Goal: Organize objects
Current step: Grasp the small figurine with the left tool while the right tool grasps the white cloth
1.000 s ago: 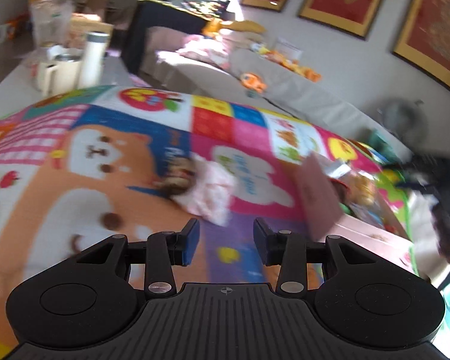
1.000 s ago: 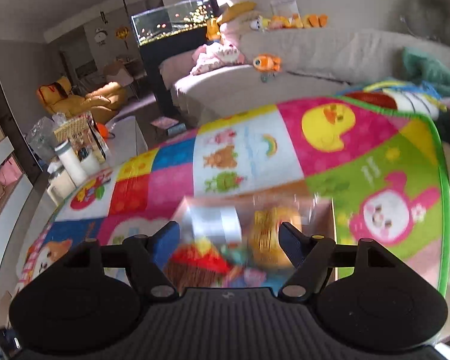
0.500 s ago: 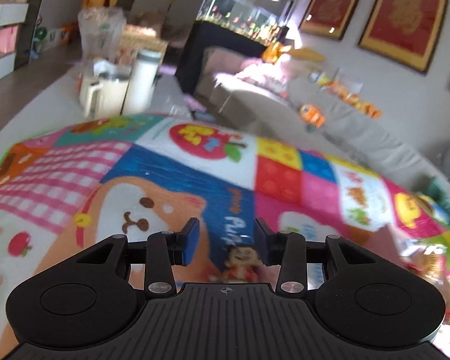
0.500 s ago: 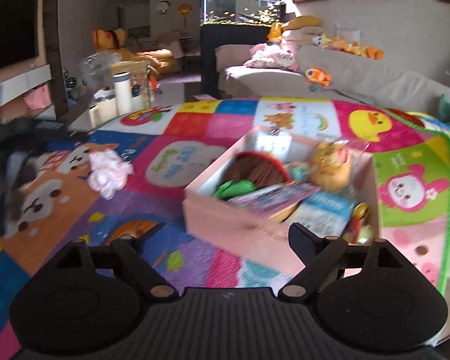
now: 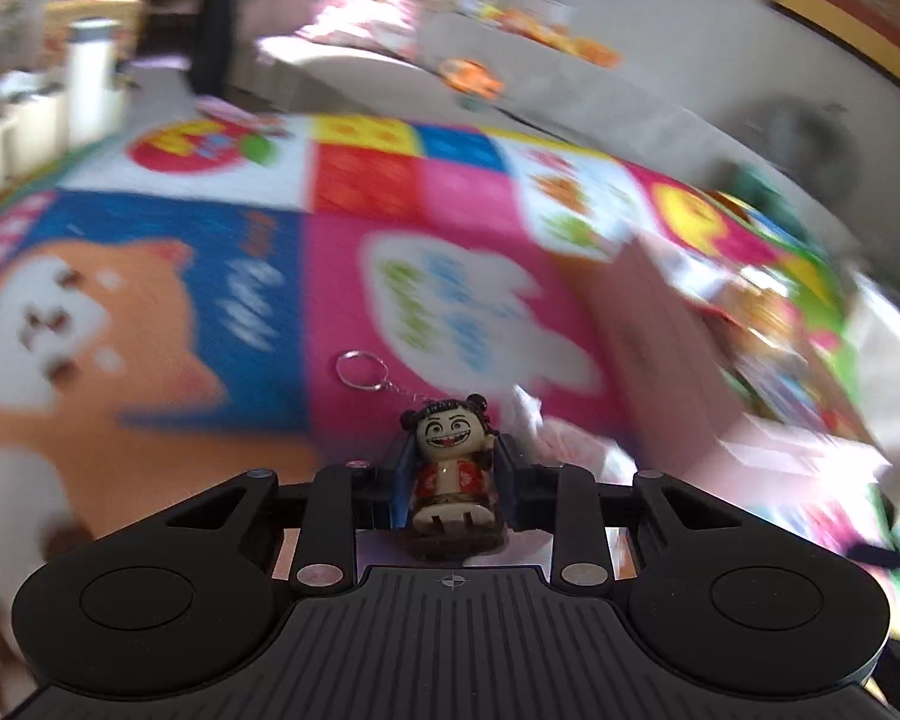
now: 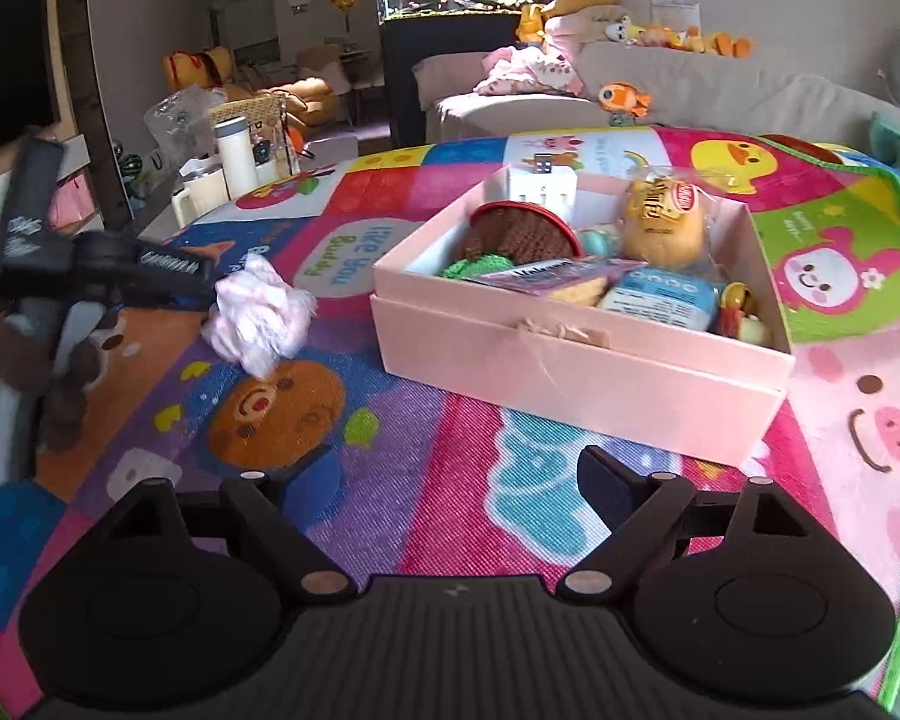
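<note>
Keychain figure (image 5: 450,474) clamped between the blue pads of the left gripper (image 5: 449,471), head up and facing the camera, metal ring (image 5: 361,371) and short chain sticking out ahead of it over the play mat (image 5: 342,276). Heavily blurred everywhere past the figure in the left wrist view; pink box (image 5: 660,336) off to the right, contents not readable there. Crumpled pink-and-white wrapper (image 5: 546,426), probably, just right of the figure. Right gripper (image 6: 450,480) spread wide, holding nothing, low over the mat in front of the box (image 6: 582,360). Open box packed with a yellow bag (image 6: 663,219), a brown knitted piece (image 6: 525,237), a white plug (image 6: 543,183) and small packets. Wrapper (image 6: 258,312) lying on the mat left of the box, apart from it.
</note>
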Tool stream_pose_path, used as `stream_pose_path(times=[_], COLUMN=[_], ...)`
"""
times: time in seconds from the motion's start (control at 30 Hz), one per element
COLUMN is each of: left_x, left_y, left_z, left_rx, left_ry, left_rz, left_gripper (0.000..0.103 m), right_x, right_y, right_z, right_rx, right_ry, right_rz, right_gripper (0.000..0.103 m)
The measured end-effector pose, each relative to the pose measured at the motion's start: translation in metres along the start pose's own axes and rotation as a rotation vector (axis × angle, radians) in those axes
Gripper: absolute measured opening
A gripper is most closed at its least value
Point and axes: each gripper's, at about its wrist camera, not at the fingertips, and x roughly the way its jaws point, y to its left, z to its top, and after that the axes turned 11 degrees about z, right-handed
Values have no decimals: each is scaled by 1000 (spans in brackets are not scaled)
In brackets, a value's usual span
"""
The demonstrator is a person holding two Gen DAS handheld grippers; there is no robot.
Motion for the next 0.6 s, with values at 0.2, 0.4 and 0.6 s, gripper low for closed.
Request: stream_pose_path(times=[0.2,0.4,0.6], left_x=[-50,-66,-61], left_y=[-20,-6,-7], left_z=[-52,-66,-66], left_rx=[109,69,35], left_ry=[20,-29,-49], left_rz=[-79,24,35], left_gripper=[32,32,34], right_x=[-3,14,43], right_y=[18,44,49], right_z=[-2,5,13], right_rx=[-48,-79,-90], right_ry=[16,25,47], right_rz=[46,119,-3], right_gripper=[88,88,88])
